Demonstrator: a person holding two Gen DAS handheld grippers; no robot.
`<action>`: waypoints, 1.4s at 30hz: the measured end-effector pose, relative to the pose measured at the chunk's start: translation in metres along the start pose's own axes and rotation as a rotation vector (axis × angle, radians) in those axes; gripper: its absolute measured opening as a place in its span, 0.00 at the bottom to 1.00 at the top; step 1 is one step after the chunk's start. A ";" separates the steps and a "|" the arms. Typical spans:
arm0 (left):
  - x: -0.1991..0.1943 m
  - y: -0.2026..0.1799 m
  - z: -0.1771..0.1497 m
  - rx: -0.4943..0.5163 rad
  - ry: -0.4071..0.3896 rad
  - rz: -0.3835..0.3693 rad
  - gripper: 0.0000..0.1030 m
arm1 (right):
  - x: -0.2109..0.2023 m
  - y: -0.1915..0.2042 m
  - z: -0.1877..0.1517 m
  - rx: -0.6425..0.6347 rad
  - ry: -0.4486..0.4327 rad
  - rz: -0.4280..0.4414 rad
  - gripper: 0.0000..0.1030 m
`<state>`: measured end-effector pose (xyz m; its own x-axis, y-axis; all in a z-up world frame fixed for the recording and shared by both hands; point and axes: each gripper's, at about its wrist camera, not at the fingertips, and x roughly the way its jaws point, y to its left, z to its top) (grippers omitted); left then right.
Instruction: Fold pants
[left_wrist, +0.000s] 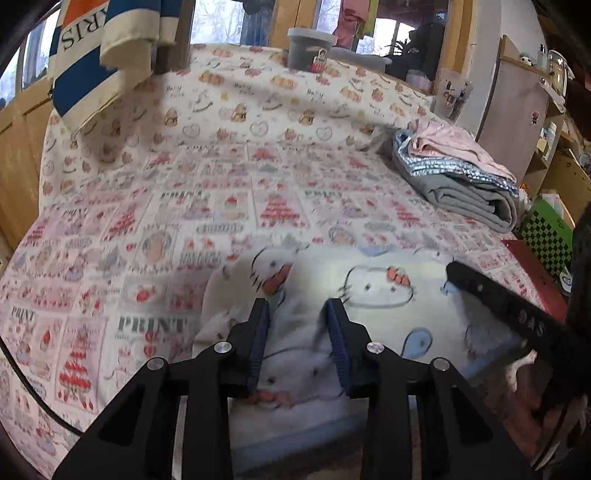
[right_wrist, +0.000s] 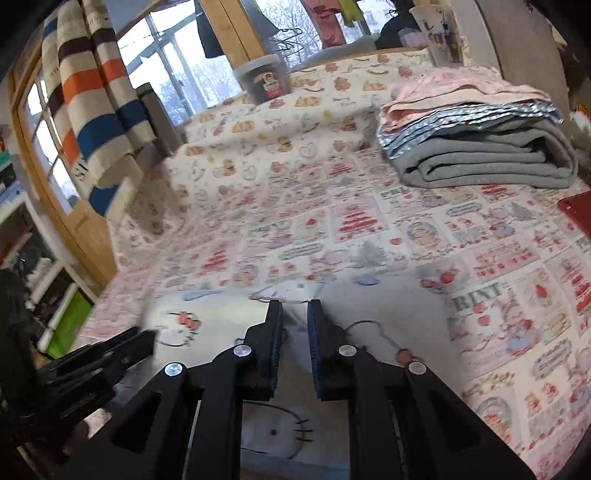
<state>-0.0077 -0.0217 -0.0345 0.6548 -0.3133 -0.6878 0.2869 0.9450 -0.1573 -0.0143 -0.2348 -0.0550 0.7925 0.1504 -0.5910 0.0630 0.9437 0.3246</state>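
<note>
Lying nearest the cameras, the white fleece pants (left_wrist: 369, 291) with a cat-face print rest flat on the patterned bedsheet (left_wrist: 147, 206) at the near edge of the bed. In the left wrist view the left gripper (left_wrist: 297, 314) hovers over this fabric with its jaws spread apart and nothing between the blue pads; the cloth below looks blurred. At the right of that view the black fingers of the right gripper (left_wrist: 491, 299) reach in over the same garment.

From the right wrist view, the right gripper (right_wrist: 295, 314) sits over the pants (right_wrist: 221, 317) with a narrow gap between its pads; no cloth is visibly pinched there, so the claw reads as parted and empty. The left gripper (right_wrist: 122, 347) shows at the lower left, blurred, over the edge of the garment.

Farther back on the right side of the bed lies a stack of folded clothes (left_wrist: 465, 177): thick grey fabric below, a silvery layer, and pink cloth on top. At the far end of the sheet stands a grey lidded tub (left_wrist: 308, 48). A striped towel (right_wrist: 92, 92) in cream, orange, blue and brown hangs at the left by the windows (right_wrist: 177, 62).
</note>
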 end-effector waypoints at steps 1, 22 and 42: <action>-0.001 0.000 -0.003 0.005 0.001 0.002 0.32 | 0.004 -0.002 0.000 0.004 0.012 -0.029 0.13; 0.008 -0.010 -0.003 0.074 -0.004 0.050 0.29 | -0.005 -0.003 -0.008 -0.030 0.067 0.084 0.14; -0.077 0.007 -0.029 0.087 -0.262 0.162 0.74 | -0.095 -0.045 -0.019 -0.051 -0.179 0.049 0.67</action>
<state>-0.0765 0.0119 -0.0030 0.8512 -0.1838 -0.4917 0.2155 0.9765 0.0081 -0.1035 -0.2858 -0.0273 0.8895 0.1464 -0.4329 -0.0060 0.9510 0.3091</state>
